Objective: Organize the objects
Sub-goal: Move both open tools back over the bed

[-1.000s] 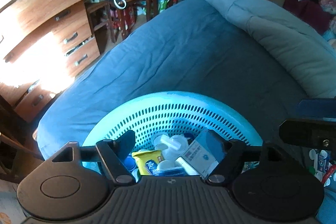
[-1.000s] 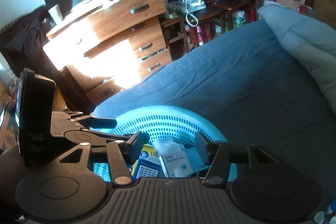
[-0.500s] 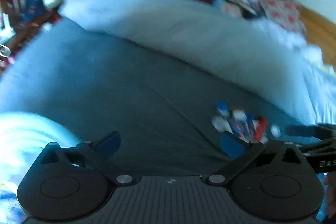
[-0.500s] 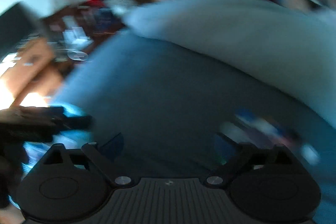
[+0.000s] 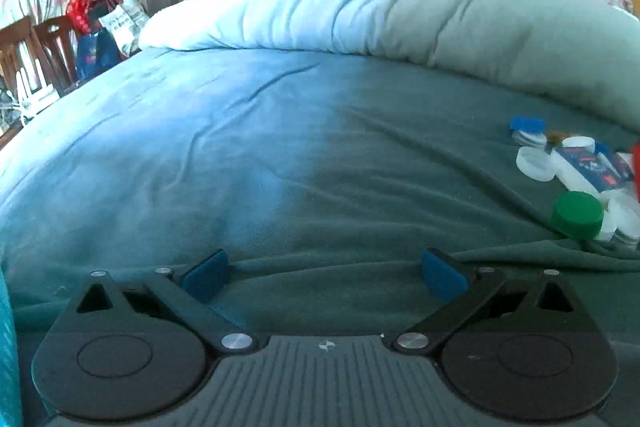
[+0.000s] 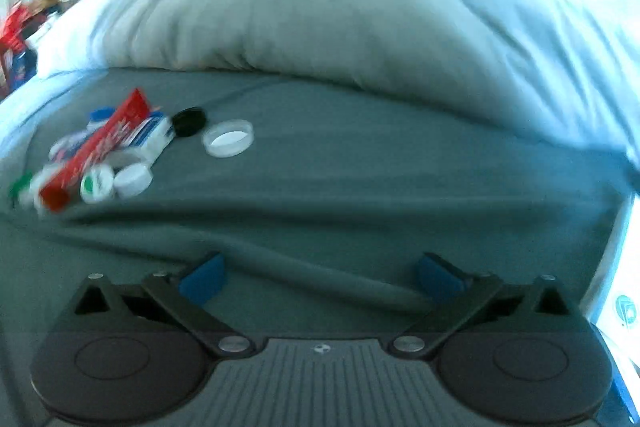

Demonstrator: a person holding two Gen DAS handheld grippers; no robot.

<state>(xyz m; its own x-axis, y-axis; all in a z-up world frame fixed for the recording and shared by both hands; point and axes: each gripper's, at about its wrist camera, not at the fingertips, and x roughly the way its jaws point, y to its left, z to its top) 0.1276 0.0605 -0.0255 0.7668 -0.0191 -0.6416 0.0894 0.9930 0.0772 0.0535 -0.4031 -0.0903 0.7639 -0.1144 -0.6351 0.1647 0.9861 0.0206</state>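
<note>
Item: loose toiletries, one cluster, lying on the bed's blue-green sheet in front of the pale duvet. Landmark: the red toothpaste box.

Count, from the right wrist view (blurred; approximate):
- Red toothpaste box: one, lying flat and slanted across the heap.
- White bottle with blue label: one, just behind the box, touching it.
- Black cap: one, beyond the box's far end, near the bottle.
- Wide white lid: one, open side up, apart from the box on the side away from the heap.
- Small white cap: one, just beside the box's near end.
- Green-and-white cap: one, beside the box's near end.
- Green cap: one, at the heap's near edge.
- Further white and blue pieces under and behind the box: number cannot be told.

Handling, judged: all light. The box is thin card and would crush under a hard squeeze; take it across its narrow width near the middle. Caps are stiff, smooth and shallow; pinch across the rim. The soft sheet gives under pressure, so low pieces may sink or tip.

Left gripper: jaws spread wide, nothing between them, well apart from the box. Right gripper: jaws have just been opening, now spread wide and empty, over bare sheet, the box off to one side.
</note>
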